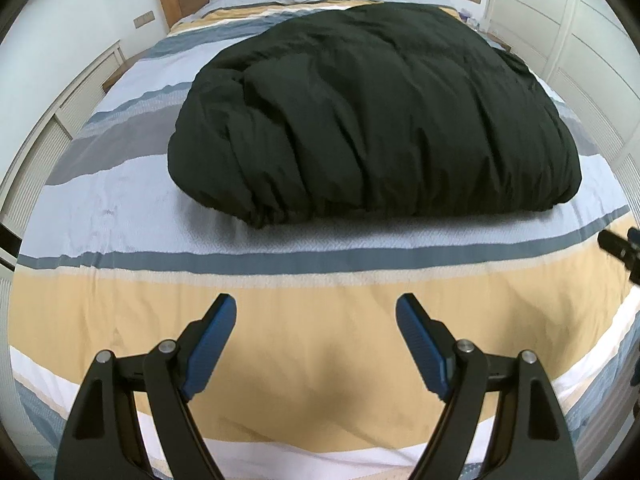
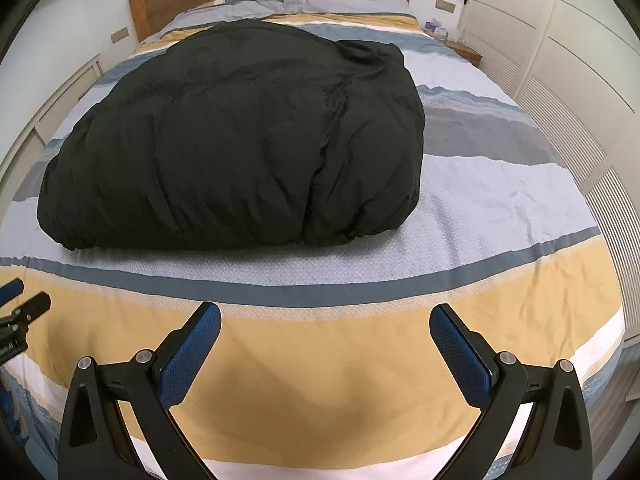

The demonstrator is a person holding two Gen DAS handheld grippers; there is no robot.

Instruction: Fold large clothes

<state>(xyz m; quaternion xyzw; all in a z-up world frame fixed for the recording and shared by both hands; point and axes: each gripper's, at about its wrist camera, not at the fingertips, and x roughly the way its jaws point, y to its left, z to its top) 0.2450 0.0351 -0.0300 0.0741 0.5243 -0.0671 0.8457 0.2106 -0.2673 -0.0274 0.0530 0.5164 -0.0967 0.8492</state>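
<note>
The left gripper (image 1: 316, 308) and right gripper (image 2: 325, 316) hang low in frame, jaws spread and empty over the striped bedspread (image 1: 120, 312). Above them, mid-frame, lies the black padded garment (image 1: 360, 120), already a puffy bundle; further folding looks possible. Its sleeves and collar are indistinguishable.

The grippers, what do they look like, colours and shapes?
Both look alike. The left gripper and right gripper each have two black angular fingers ending in blue textured pads, with round silver pins at the joints. No cables, sleeves or hands show. White lettering sits on the left gripper's body in the right wrist view, too small to read.
</note>
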